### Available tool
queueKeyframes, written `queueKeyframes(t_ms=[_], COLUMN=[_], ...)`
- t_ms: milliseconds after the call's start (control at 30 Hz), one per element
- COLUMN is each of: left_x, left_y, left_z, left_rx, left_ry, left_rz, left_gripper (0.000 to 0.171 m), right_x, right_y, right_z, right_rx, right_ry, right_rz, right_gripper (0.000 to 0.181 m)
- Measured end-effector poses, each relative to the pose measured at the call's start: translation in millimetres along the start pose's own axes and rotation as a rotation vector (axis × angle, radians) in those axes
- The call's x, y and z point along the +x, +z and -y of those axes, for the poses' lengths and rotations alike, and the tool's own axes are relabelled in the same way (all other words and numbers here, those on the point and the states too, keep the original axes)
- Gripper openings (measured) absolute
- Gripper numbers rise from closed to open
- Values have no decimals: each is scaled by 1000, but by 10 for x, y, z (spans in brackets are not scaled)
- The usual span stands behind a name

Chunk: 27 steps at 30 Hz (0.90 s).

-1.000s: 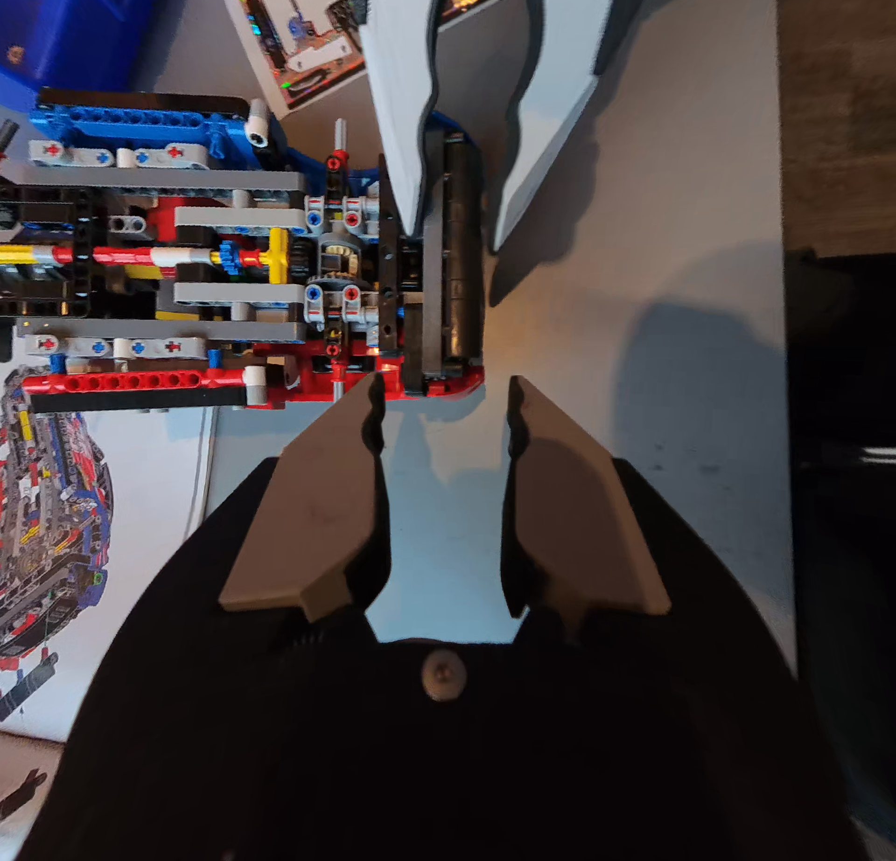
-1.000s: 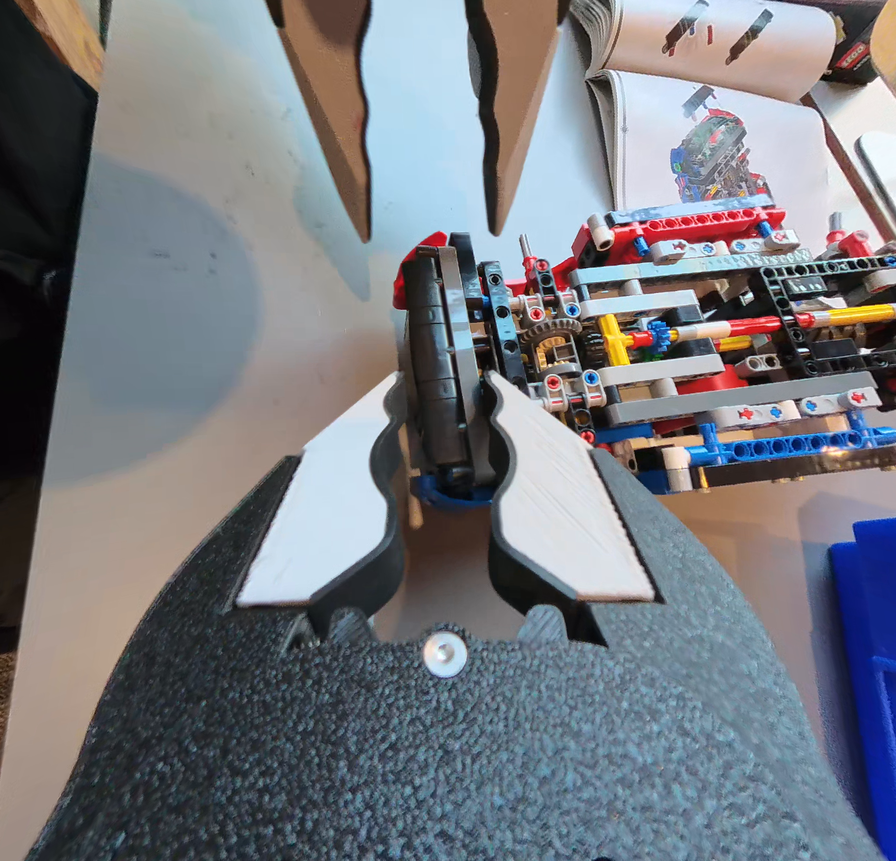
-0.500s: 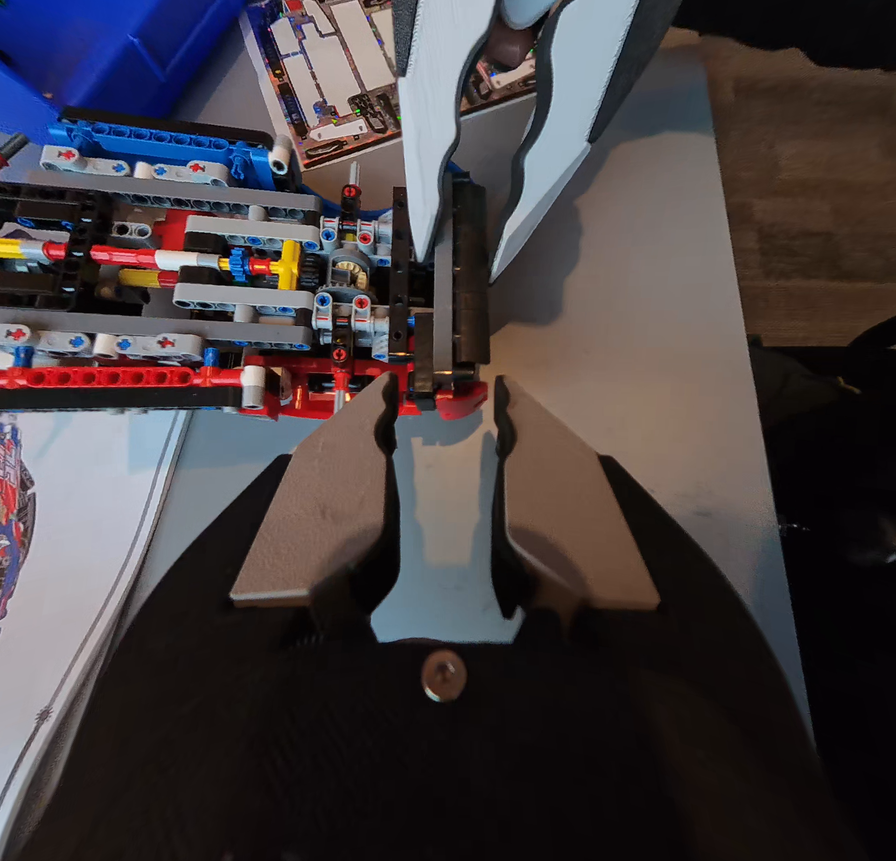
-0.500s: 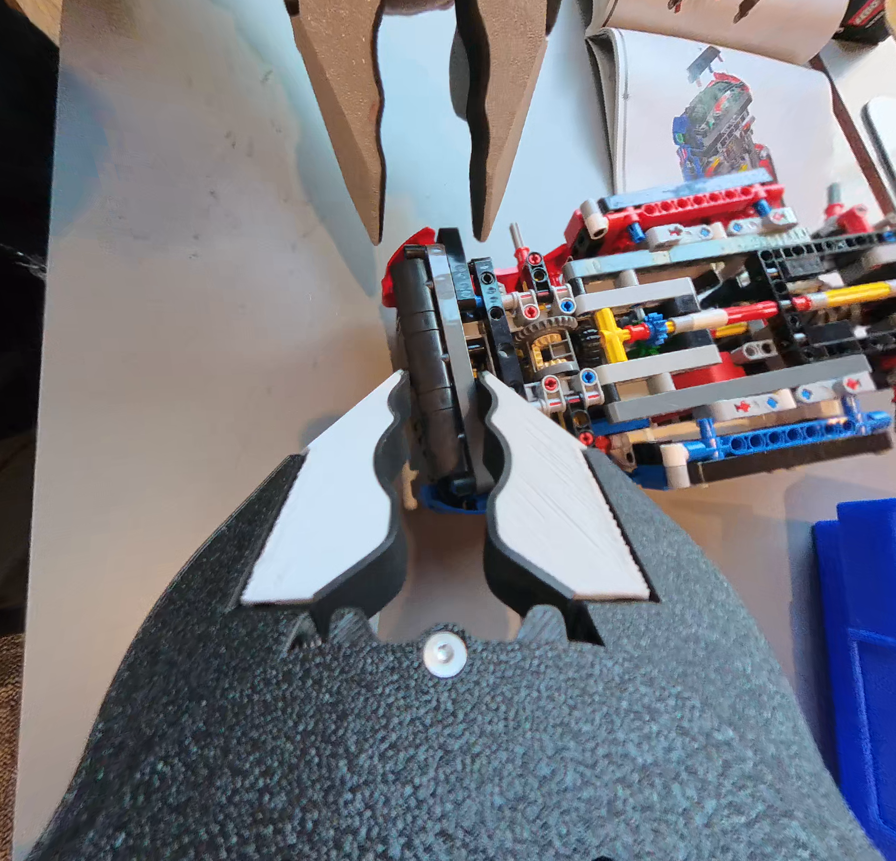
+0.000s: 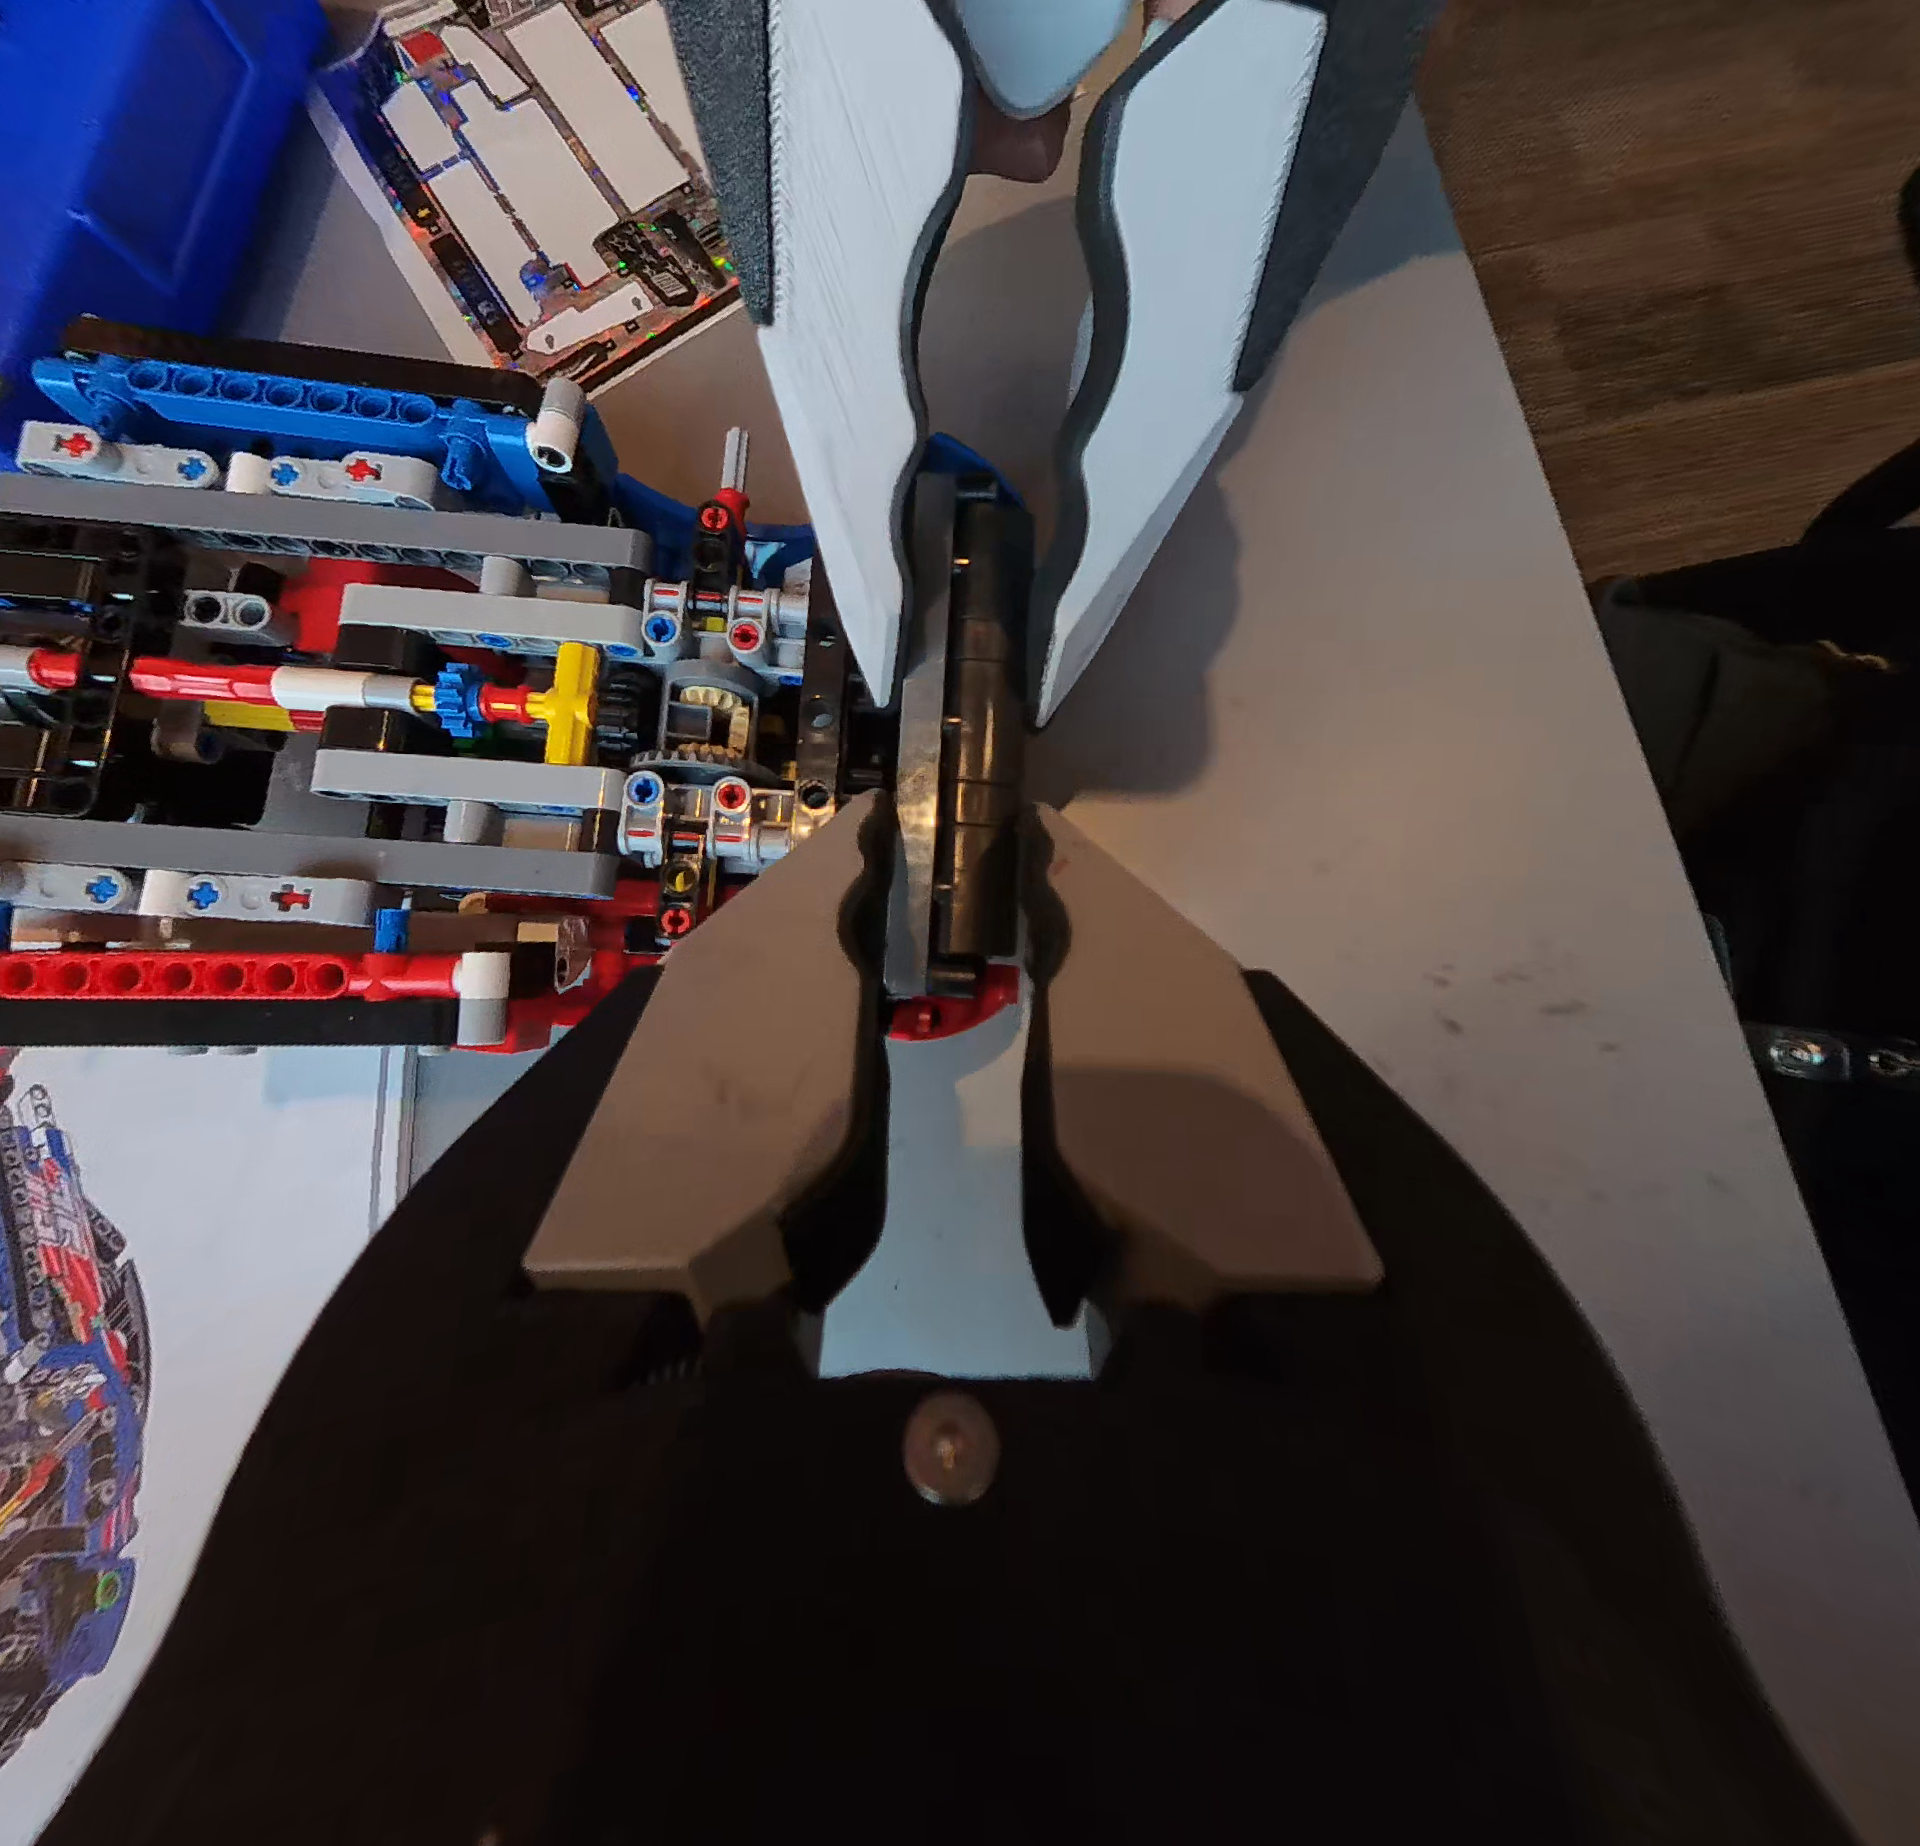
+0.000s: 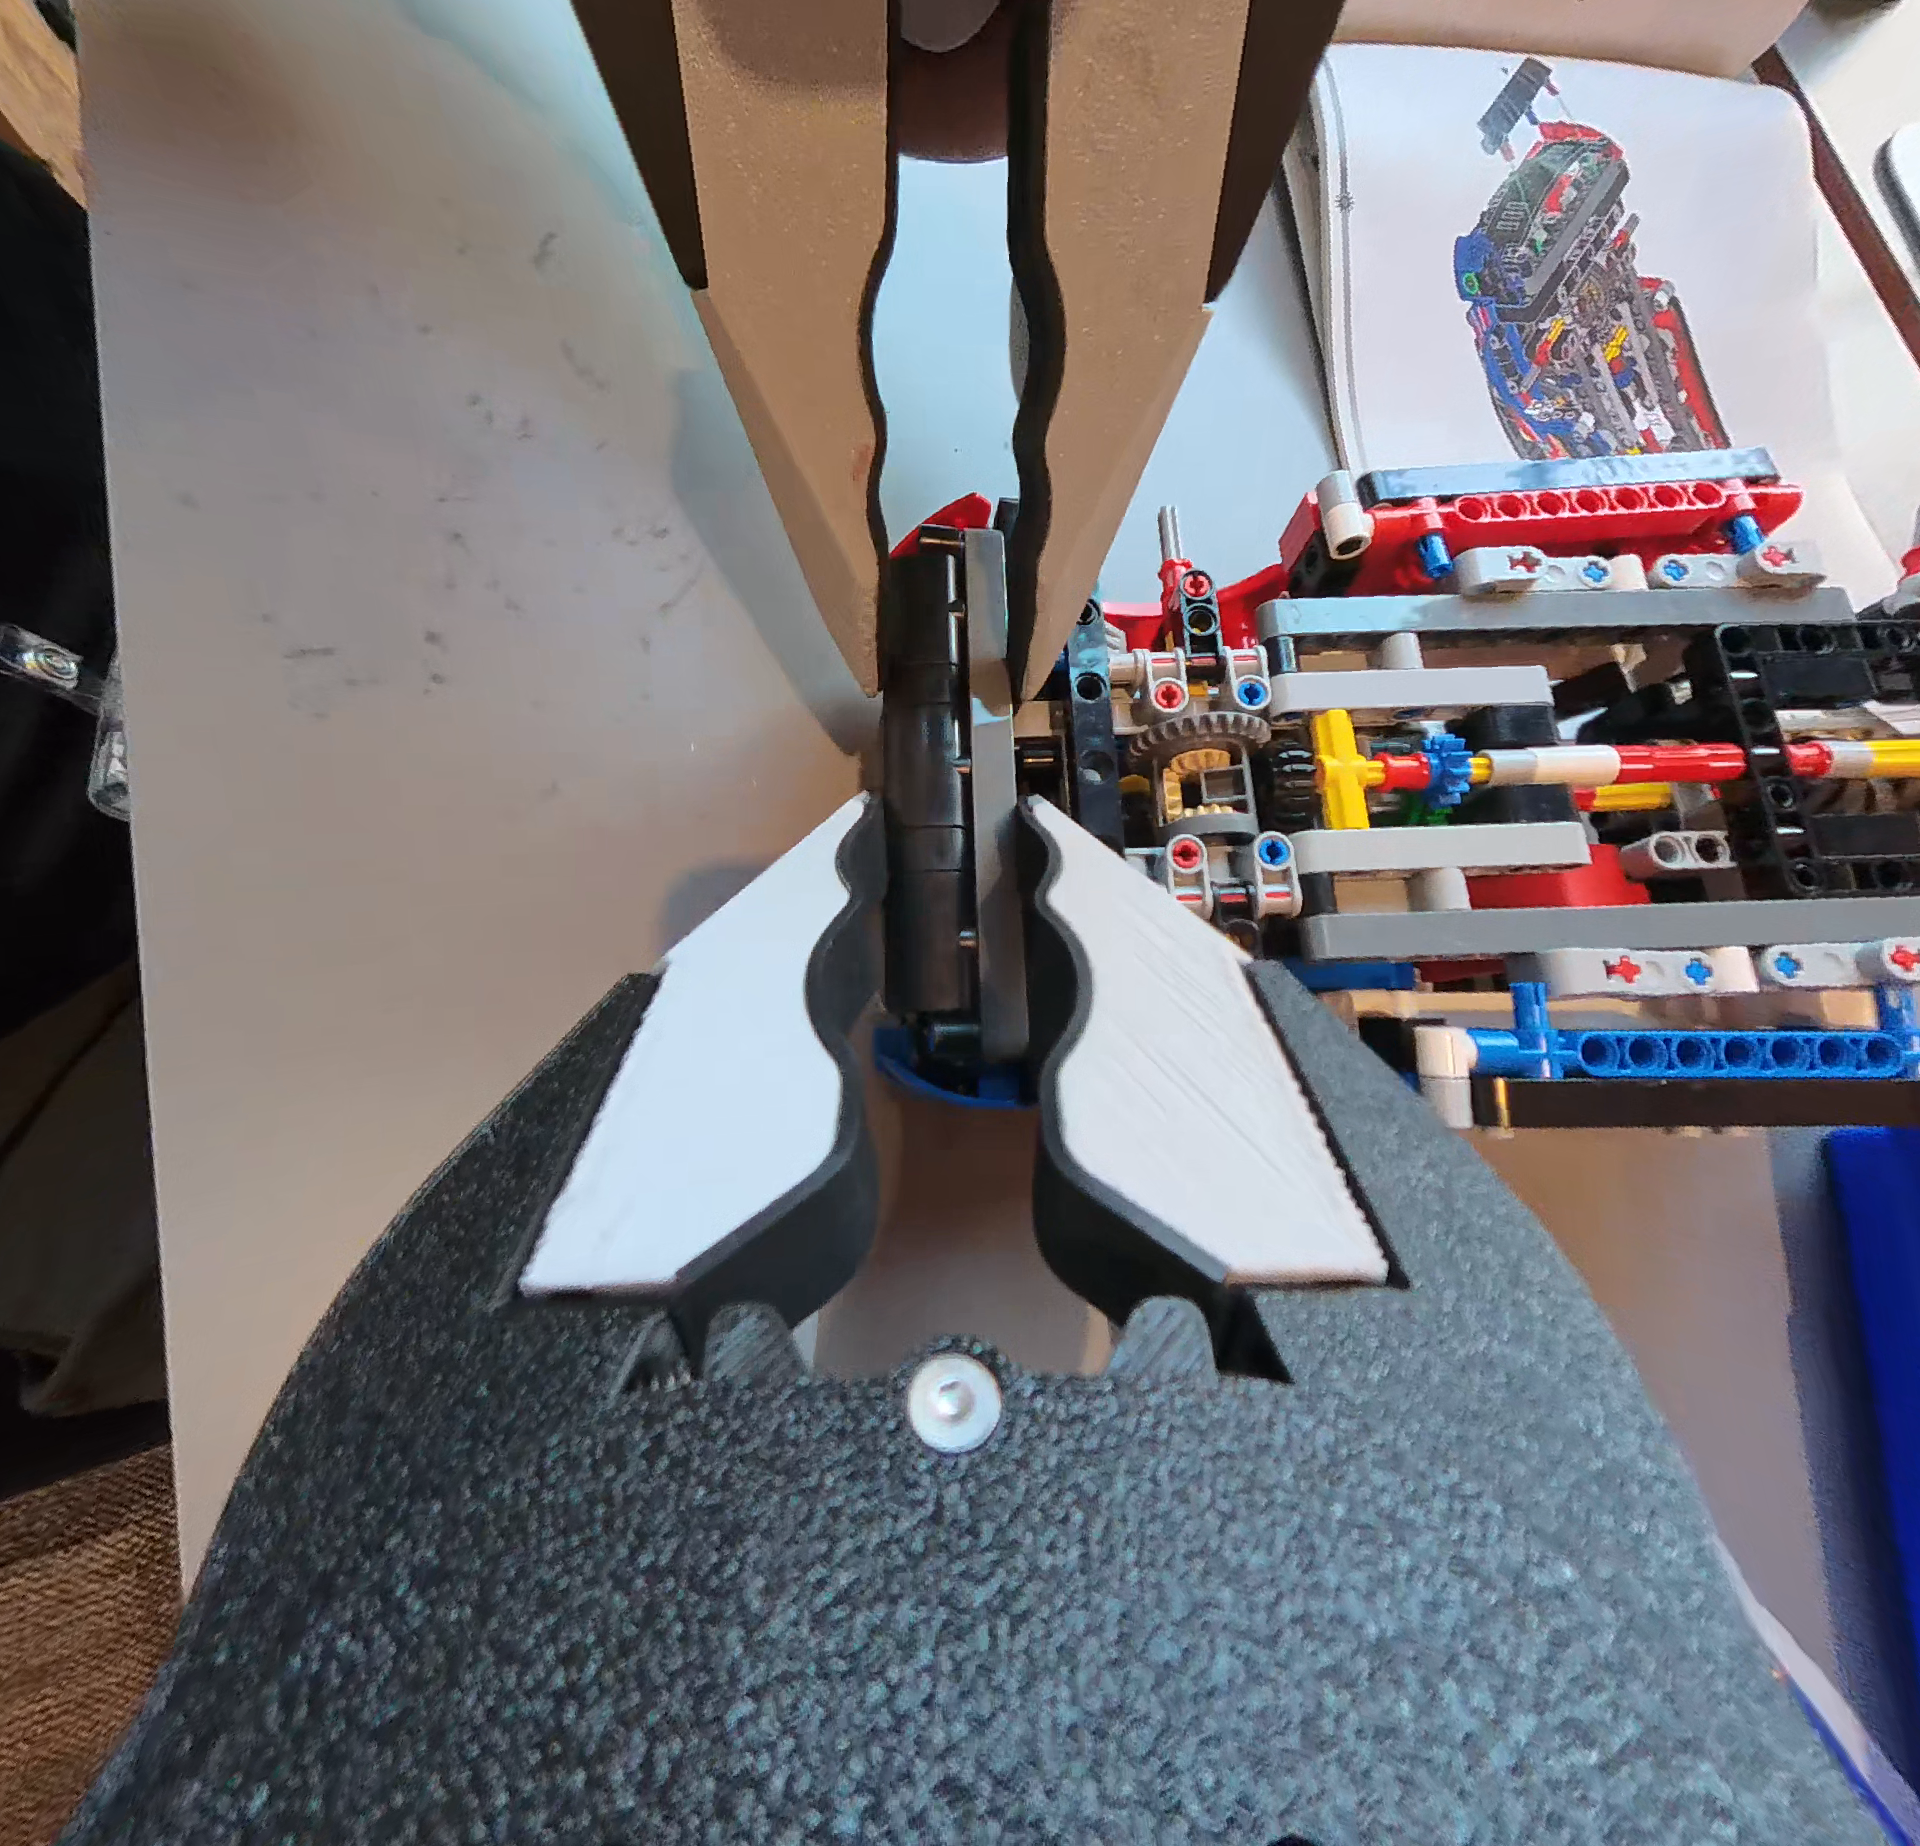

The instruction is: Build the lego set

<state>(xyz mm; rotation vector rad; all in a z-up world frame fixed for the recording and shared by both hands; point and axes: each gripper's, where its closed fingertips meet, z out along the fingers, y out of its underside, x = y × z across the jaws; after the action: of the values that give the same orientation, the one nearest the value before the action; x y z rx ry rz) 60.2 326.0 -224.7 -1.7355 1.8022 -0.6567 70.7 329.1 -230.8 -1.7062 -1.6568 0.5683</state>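
The lego model (image 5: 468, 716) is a long chassis of grey, red, blue and black beams lying on the white table (image 5: 1351, 861). A black and grey end panel (image 5: 966, 757) stands upright at its near end. My left gripper (image 5: 956, 809), with tan fingers, is shut on the panel's red-cornered end. My right gripper (image 6: 945, 809), with white fingers, is shut on the panel's blue-cornered end (image 6: 935, 757). The two grippers face each other, tips almost meeting. In the right wrist view the model (image 6: 1455, 757) extends to the right.
An open instruction booklet (image 5: 208, 1277) lies beside the model's red side and also shows in the right wrist view (image 6: 1558, 290). A sticker sheet (image 5: 551, 165) and a blue bin (image 5: 125, 134) lie on the blue side. The table edge (image 5: 1558, 653) runs just beyond the panel. The grippers are tip to tip, or close to it.
My left gripper moved forward over the panel's red end and narrowed onto it. My right gripper kept its hold on the blue end.
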Motion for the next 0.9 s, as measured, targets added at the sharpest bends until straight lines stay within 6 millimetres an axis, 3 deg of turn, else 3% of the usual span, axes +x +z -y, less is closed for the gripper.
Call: queueKeyframes(t_ms=[200, 333, 400, 433, 533, 600, 667, 767, 900], left_x=[19, -15, -13, -5, 31, 99, 209, 460, 711], left_y=[-13, -60, -154, -248, -633, -844, -954, -976, -907], left_z=[-44, -6, 20, 50, 2, -179, -429, -793, -1046], left_rx=[-28, 62, 121, 173, 290, 318, 308, 254, 240], left_ry=[-3, -54, -81, -101, -185, -239, -289, -326, -351], left_rz=[-9, -29, -49, -56, -61, -39, 5, 66, 157], left_gripper=[19, 21, 28, 32, 43, 47, 59, 70, 77], right_x=[-19, -1, 25, 101, 255, 237, 162, -85, -322], right_y=[28, -12, -192, -349, -970, -1287, -1409, -1316, -968], right_z=[21, 60, 173, 237, 345, 194, -98, -481, -623], right_rx=[-19, -22, 16, 57, 271, 386, 415, 381, 265], right_ry=[-12, 73, 60, 72, 245, 385, 506, 632, 679], right_rz=[23, 10, -38, -101, -252, -327, -407, -458, -437], right_gripper=[24, 31, 49, 49, 49, 49, 54, 67, 80])
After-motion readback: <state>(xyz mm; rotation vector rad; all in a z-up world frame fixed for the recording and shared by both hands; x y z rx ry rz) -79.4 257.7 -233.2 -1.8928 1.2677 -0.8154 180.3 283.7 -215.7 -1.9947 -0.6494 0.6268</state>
